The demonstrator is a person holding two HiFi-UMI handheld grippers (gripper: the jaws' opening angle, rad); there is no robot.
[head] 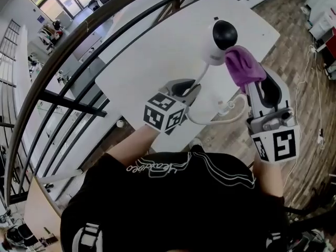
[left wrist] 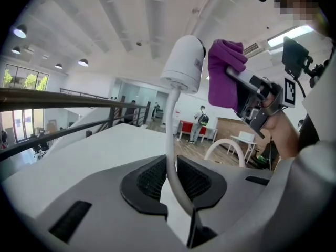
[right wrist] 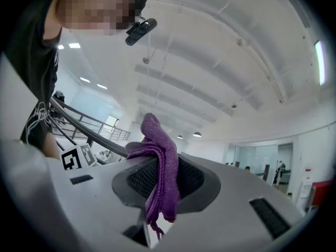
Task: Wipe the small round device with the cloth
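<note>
Clamping the device stem (left wrist: 169,133), left tool (left wrist: 176,180); right tool (right wrist: 163,178) clenched on purple cloth (right wrist: 160,156).

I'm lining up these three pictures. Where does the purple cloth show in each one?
Head view: purple cloth upper right of centre, in the right gripper, beside the white device.
Left gripper view: upper right of centre, just right of the device's head.
Right gripper view: centre, clamped between that gripper's jaws.
Shared landmark: the dark railing.
</note>
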